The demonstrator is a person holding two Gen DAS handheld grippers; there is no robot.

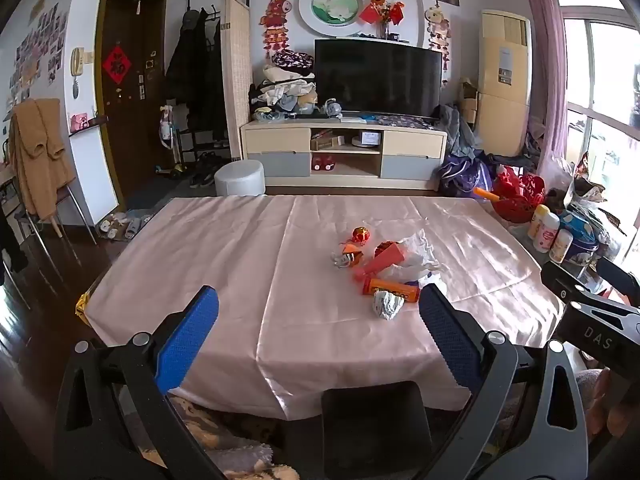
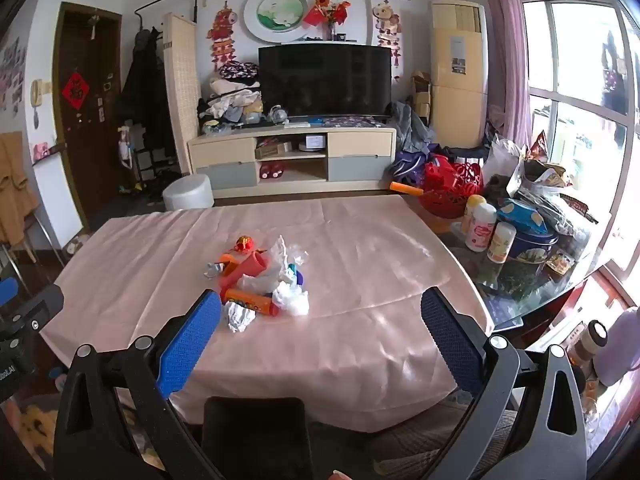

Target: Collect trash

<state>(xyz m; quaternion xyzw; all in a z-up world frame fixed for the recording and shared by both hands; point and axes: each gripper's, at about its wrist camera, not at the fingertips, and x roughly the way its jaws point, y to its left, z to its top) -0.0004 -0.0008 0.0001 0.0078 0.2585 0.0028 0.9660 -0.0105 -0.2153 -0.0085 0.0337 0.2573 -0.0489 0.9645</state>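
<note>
A heap of trash lies on the pink tablecloth (image 1: pixel 224 256): an orange box (image 1: pixel 382 260), an orange tube (image 1: pixel 390 290), a crumpled white paper ball (image 1: pixel 387 305), white wrappers (image 1: pixel 420 250) and a small red ornament (image 1: pixel 361 235). My left gripper (image 1: pixel 319 308) hangs open over the table's near edge, its right blue pad close beside the tube's end, nothing between the pads. In the right wrist view the same heap shows the tube (image 2: pixel 252 301), paper ball (image 2: pixel 239 317) and white wrappers (image 2: pixel 292 298). My right gripper (image 2: pixel 320 312) stands open and empty, the heap just past its left pad.
Bottles (image 2: pixel 482 227), a blue tin (image 2: pixel 532 240), a red basket (image 2: pixel 452 184) and snack bags crowd the glass table end at right. A black chair back (image 2: pixel 256 436) stands at the near edge. A TV cabinet (image 1: pixel 344 152) and white stool (image 1: pixel 239 178) lie beyond. The other gripper's body (image 1: pixel 592 312) shows at right.
</note>
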